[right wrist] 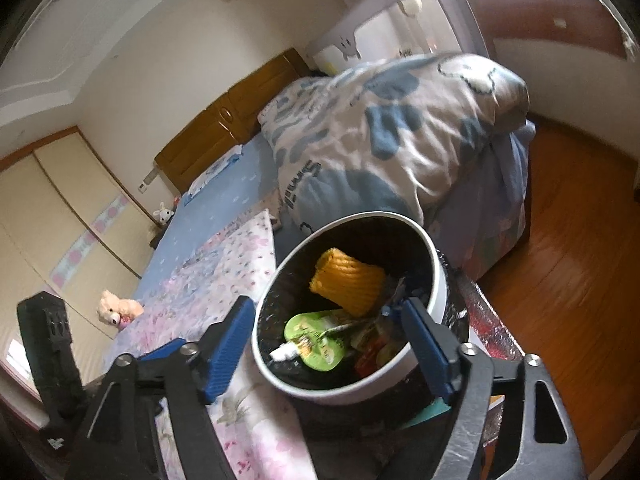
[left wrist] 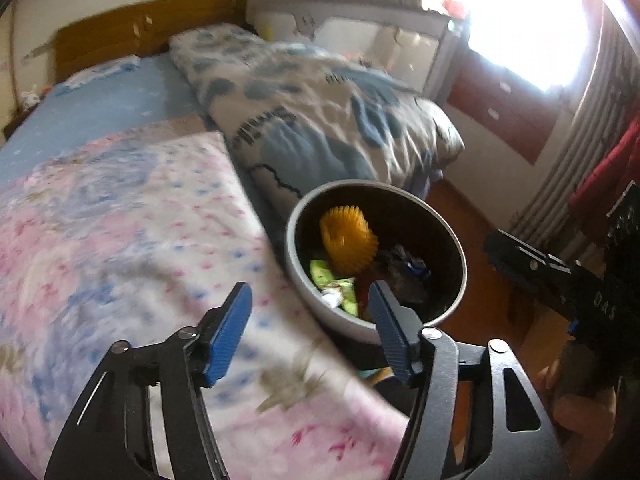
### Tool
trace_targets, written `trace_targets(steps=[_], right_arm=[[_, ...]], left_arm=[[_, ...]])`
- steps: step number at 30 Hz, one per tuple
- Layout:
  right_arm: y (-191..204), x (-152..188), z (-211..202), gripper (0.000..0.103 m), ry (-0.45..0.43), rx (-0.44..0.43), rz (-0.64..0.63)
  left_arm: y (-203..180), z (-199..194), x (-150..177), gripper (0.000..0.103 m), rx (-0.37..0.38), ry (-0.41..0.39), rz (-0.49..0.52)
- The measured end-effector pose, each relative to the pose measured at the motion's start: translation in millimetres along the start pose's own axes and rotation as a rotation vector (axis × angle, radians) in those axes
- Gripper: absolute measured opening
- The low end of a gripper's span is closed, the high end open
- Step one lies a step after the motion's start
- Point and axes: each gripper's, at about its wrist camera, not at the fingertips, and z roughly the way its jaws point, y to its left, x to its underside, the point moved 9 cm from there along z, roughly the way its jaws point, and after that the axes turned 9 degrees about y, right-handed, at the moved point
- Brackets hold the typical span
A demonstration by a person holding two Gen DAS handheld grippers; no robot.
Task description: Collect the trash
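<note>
Two empty hand-held grippers, left [left wrist: 310, 336] and right [right wrist: 330, 346], gape over one bin [right wrist: 434, 276].

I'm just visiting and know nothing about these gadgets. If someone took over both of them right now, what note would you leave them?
Left gripper: open, nothing between its pads.
Right gripper: open, also holding nothing, above the bin.
White bin: beside the bed, black liner inside.
Already in the bin: yellow ribbed piece, green pouch, other wrappers.
Pink floral blanket: no loose trash visible on it in either view.
Left to do: check the rest of the room for trash; a small plush toy on the bed is not trash.
</note>
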Motion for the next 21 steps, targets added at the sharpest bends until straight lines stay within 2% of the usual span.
trace_targets(steps=[7,11,15,18,21], right_arm=[[47,29,-33,0.094,-0.112,0.059,-0.139],[79,37,-53,0.099,-0.198,0.082,-0.248],[117,39,-78,0.102,-0.289,0.093,-0.353],[137,38,-101,0.103,-0.373,0.115,-0.396],[143,44,-109,0.103,-0.399,0.131,-0.407]], left_arm=[[37,-64,30,0.075,-0.083,-0.15,-0.053],[50,-103,41,0.085,-0.151,-0.253,-0.051],[58,-147,46,0.102,-0.238,-0.369,-0.044],[65,-175,52,0.103,-0.306,-0.451,-0.052],[70,-184,59,0.103,-0.352,-0.477,-0.052]])
